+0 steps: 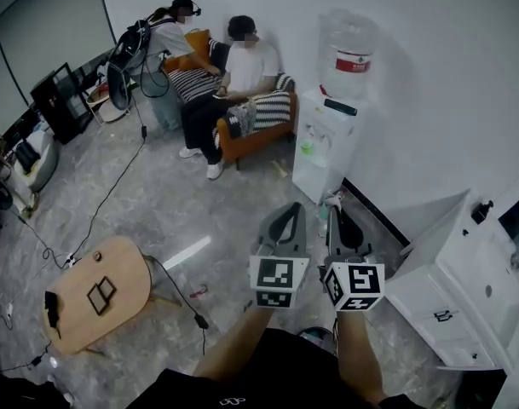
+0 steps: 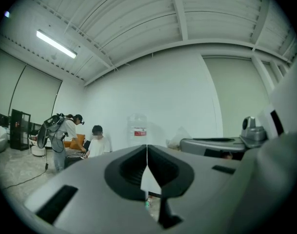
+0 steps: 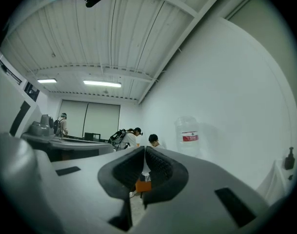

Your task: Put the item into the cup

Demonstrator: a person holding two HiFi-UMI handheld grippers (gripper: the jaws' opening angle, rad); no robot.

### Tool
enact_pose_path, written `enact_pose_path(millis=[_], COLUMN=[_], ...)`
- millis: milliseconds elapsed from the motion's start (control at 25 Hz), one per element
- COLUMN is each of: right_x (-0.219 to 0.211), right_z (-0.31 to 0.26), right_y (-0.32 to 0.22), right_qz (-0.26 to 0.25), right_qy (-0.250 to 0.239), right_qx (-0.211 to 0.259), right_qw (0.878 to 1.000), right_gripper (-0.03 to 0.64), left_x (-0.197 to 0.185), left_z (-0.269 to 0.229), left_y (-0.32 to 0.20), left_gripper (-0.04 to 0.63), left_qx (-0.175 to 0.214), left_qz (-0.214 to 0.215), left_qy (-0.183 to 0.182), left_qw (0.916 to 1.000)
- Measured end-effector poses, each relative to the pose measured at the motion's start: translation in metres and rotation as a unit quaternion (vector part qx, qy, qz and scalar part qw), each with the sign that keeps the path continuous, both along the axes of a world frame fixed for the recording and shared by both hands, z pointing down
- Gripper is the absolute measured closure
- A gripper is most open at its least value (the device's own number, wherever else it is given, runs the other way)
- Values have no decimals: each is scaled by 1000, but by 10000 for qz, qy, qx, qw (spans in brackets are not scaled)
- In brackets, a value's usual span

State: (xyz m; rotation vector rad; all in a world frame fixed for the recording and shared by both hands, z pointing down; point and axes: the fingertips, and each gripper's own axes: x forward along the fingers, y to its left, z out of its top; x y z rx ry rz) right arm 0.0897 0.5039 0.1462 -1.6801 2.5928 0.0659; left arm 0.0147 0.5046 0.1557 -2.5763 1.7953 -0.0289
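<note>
Both grippers are held up in front of me, side by side, pointing across the room at a water dispenser [image 1: 327,135]. My left gripper [image 1: 285,213] has its jaws pressed together with nothing between them, as the left gripper view [image 2: 147,149] shows. Just to its right, my right gripper [image 1: 337,216] is likewise shut and empty in its own view [image 3: 144,151]. I cannot make out a cup or a loose item for it in any view.
A small round wooden table [image 1: 114,273] with a few dark objects stands at lower left, with cables on the floor around it. White cabinets [image 1: 451,301] fill the right. Two people are at an orange sofa [image 1: 250,135] by the far wall.
</note>
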Motion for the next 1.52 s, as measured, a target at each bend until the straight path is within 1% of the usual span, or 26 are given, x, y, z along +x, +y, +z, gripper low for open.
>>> enact_pose_path(millis=[120, 200, 240, 360, 440, 560, 760, 880, 1040, 1120, 1240, 1400, 1520], right_x=[4, 8, 11, 16, 15, 19, 16, 3, -11, -16, -22, -36, -43], right_z=[3, -8, -17, -40, -45, -37, -21, -9, 18, 22, 22, 19, 27], right_y=[1, -4, -6, -9, -12, -28, -79, -127, -208, -249, -313, -397, -453], right_qz=[-43, -43, -31, -15, -15, 61, 137, 137, 216, 293, 418, 496, 574], right_qy=[60, 69, 53, 36, 63, 56, -12, 0, -53, -95, -113, -123, -105], right_qx=[-4, 106, 207, 513, 613, 586, 518, 553, 272, 123, -36, -85, -202], right_qw=[10000, 9999, 9998, 9987, 9981, 9982, 9986, 9984, 9994, 9994, 9991, 9987, 9981], right_gripper=[603, 603, 603, 603, 603, 603, 603, 603, 603, 603, 603, 603, 604], left_x=[1, -1, -1, -3, -3, 3, -3, -18, -33, -37, -40, -48, -53], left_z=[3, -4, -11, -32, -38, -33, -20, -8, 22, 25, 21, 26, 36], left_y=[0, -4, -7, -12, -18, -34, -80, -128, -218, -263, -329, -414, -473], left_gripper=[581, 581, 581, 581, 581, 581, 581, 581, 581, 581, 581, 581, 581], left_qx=[-49, -44, 7, 262, 361, 373, 349, 350, -36, -153, -199, -311, -492], left_qz=[-41, -40, -42, -55, -35, 67, 189, 137, 136, 177, 291, 387, 488], left_qy=[56, 241, 319, 402, 400, 323, 243, 272, 314, 240, 164, 96, 0], left_qw=[10000, 9997, 9995, 9988, 9985, 9988, 9989, 9989, 9994, 9994, 9992, 9987, 9976])
